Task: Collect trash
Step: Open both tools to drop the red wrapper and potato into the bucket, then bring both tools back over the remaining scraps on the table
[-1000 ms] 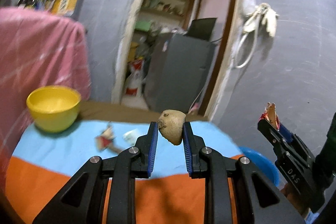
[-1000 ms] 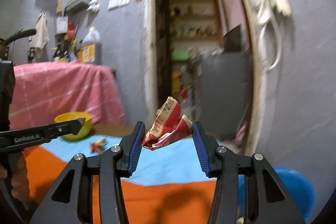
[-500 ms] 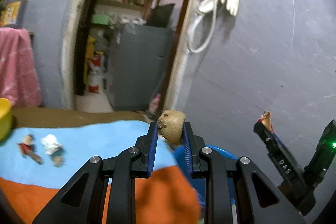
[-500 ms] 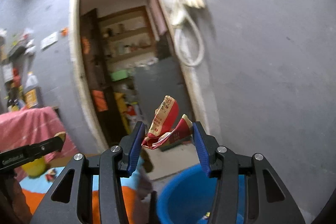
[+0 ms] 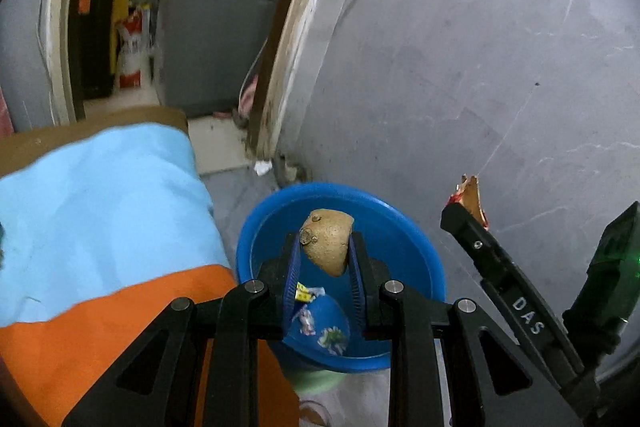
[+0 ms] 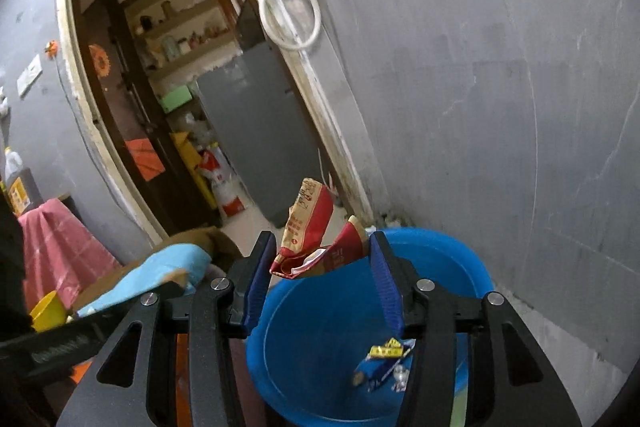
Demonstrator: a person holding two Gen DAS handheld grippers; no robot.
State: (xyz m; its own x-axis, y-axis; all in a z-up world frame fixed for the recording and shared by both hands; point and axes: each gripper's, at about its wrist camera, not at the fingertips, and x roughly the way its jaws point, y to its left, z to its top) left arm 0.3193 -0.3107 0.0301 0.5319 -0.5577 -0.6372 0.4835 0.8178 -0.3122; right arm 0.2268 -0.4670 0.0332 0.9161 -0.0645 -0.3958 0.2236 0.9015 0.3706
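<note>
My left gripper [image 5: 323, 255] is shut on a brown potato piece [image 5: 327, 239] and holds it above the blue tub [image 5: 420, 239] on the floor. My right gripper [image 6: 321, 263] is shut on a crumpled red wrapper [image 6: 312, 235] and holds it over the tub's near rim [image 6: 460, 247]. Several wrappers [image 6: 382, 361] lie in the tub; they also show in the left wrist view [image 5: 316, 323]. The right gripper shows in the left wrist view [image 5: 466, 205] to the right of the tub.
The table with the blue and orange cloth [image 5: 100, 207] stands left of the tub. A grey wall [image 5: 460, 67] rises behind the tub. A doorway [image 6: 180, 87] opens to a room with a grey cabinet. A yellow bowl [image 6: 48, 311] sits far left.
Both grippers have swung right, away from the table, and tilted down over the blue tub. Each still holds its piece of trash.
</note>
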